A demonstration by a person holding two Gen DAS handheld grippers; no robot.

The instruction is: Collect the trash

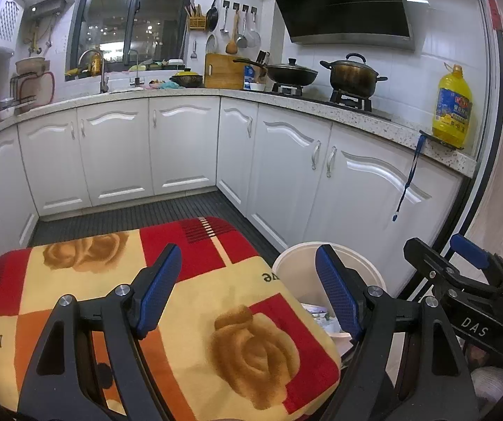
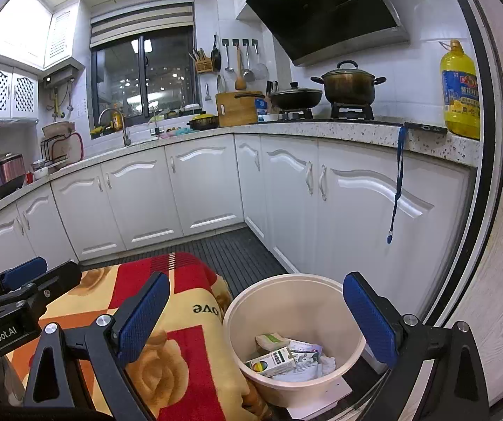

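**Bin loaded, both grippers empty — looks like the tail end of the collecting**

Your left gripper (image 1: 247,287) hangs over the blanket-covered surface (image 1: 195,301), jaws spread wide, nothing between them. Your right gripper (image 2: 256,319) sits just beside it, over the near rim of the white bin (image 2: 321,280), also spread and empty.

The trash is in the bin: a small green-and-white box (image 2: 270,362), a crumpled pale wrapper (image 2: 269,340), printed paper (image 2: 304,351) and a wad of tissue (image 2: 326,363) lie on the bottom (the pile is shallow — plenty of wall shows above it). The bin stands on the floor, touching or nearly touching the blanket's edge, with a flat white sheet or board (image 2: 325,396) under or beside its base; I cannot tell which.

No loose trash shows on the blanket from either wrist view. The dark floor mat (image 2: 251,256) looks bare too, though the grippers hide the near part of the blanket.

Judgement: you are between picks, or done. The next move calls for a look round — tilt a wrist down and sweep the hidden near edge of the blanket and the floor by the bin. If something turns up, come at it with the nearer gripper, jaws kept wide, and carry it well over the rim before letting go.
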